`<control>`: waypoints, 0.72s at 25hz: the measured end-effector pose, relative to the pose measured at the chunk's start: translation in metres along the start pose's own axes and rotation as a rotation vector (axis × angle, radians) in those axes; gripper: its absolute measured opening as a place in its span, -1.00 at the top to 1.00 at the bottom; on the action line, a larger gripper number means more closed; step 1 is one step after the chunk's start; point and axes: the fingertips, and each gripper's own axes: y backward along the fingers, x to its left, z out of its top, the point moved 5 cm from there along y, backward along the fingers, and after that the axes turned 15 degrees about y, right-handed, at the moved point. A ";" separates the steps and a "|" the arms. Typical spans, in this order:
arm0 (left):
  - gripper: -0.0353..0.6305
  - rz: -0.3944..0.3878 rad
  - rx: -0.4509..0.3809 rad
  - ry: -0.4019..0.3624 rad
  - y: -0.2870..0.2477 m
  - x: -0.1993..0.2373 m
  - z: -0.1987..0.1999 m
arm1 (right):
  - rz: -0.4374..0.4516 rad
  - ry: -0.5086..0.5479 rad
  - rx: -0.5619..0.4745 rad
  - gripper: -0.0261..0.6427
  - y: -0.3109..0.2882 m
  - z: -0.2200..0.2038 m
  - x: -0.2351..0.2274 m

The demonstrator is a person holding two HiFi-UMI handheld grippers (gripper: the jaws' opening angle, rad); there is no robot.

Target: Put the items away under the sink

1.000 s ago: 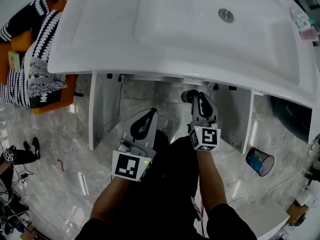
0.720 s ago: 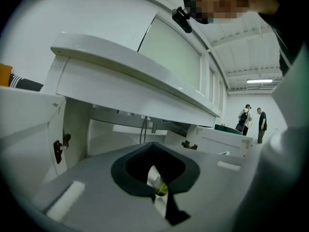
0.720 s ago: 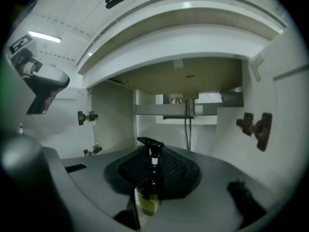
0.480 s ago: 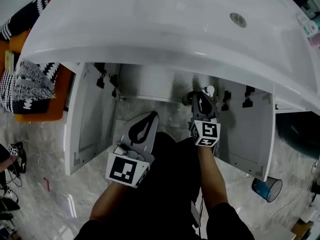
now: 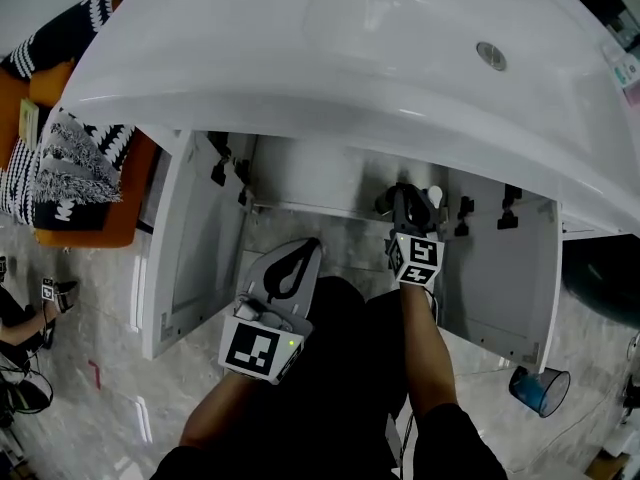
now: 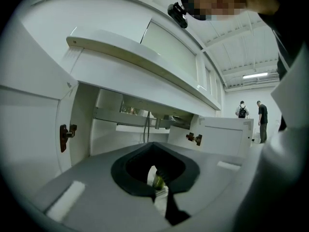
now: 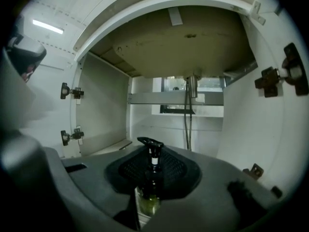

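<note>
My right gripper [image 5: 406, 196] is shut on a dark pump bottle [image 5: 384, 203] and reaches into the open cabinet under the white sink [image 5: 330, 78]. In the right gripper view the bottle [image 7: 153, 170] stands upright between the jaws, with a black pump head and yellowish liquid low down, and the gripper [image 7: 159, 153] faces the cabinet's back wall. My left gripper [image 5: 300, 248] is lower and to the left, in front of the cabinet opening. Its jaws look shut [image 6: 153, 146]. A small pale and olive scrap shows in the gap between them; I cannot tell what it is.
Both cabinet doors stand open, the left door [image 5: 190, 238] and the right door [image 5: 505, 268], with dark hinges [image 7: 70, 91] on the side walls. A drain pipe [image 7: 188, 115] hangs at the back. An orange seat with a black-and-white blanket [image 5: 70, 168] is left; a blue cup [image 5: 540, 388] stands on the floor, right.
Both grippers have sunk and moved toward the cabinet opening. The right one has carried the pump bottle further under the sink. More of the cabinet's inside shows now.
</note>
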 end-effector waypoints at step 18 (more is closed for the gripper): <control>0.87 -0.013 0.020 0.022 0.001 0.005 -0.011 | -0.040 -0.003 0.011 0.69 -0.019 -0.017 -0.006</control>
